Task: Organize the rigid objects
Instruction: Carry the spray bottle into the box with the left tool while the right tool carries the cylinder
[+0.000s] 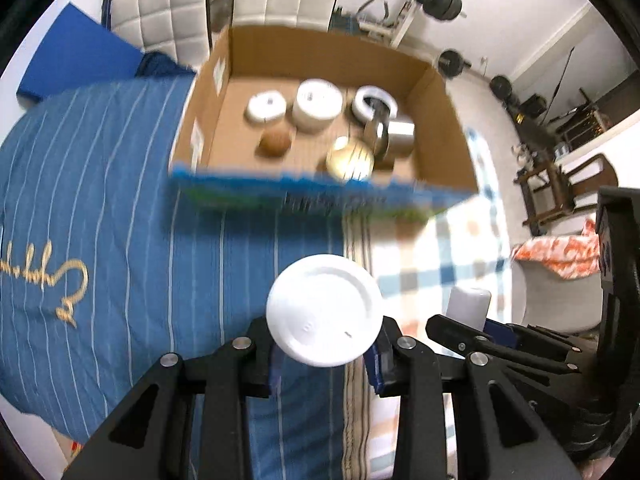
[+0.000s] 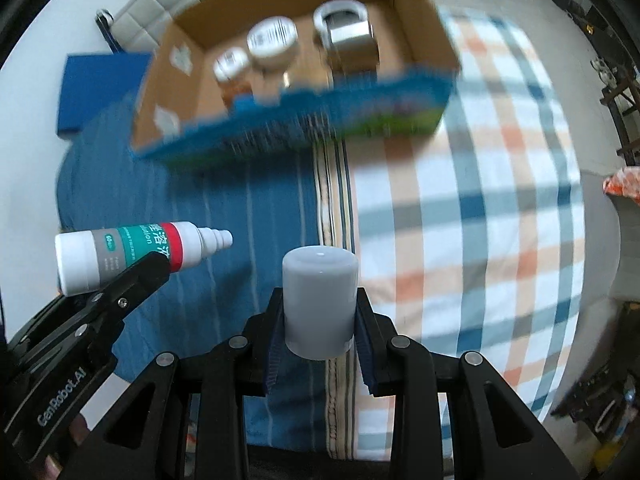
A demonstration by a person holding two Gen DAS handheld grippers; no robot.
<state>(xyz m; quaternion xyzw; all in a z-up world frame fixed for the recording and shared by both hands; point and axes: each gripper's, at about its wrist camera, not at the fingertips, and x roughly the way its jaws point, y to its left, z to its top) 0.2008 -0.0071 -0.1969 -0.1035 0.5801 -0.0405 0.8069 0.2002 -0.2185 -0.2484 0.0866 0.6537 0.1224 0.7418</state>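
My left gripper (image 1: 326, 354) is shut on a white bottle with a green and red label; its round white base (image 1: 324, 310) faces the camera, and its side shows in the right wrist view (image 2: 136, 250). My right gripper (image 2: 320, 330) is shut on a grey cylindrical container (image 2: 320, 306), also seen in the left wrist view (image 1: 468, 306). Both are held above the bed, short of an open cardboard box (image 1: 448, 120) holding white jars (image 1: 318, 106), a brown ball (image 1: 274, 142), a gold-lidded jar (image 1: 350, 158) and a metal cup (image 1: 396, 138).
The box (image 2: 420, 36) rests on a blue striped cover (image 1: 100, 208) and a plaid sheet (image 2: 480, 220). White padded chairs (image 1: 168, 12) stand behind it. Gym weights (image 1: 446, 0) and dark furniture (image 1: 552, 184) are at the right.
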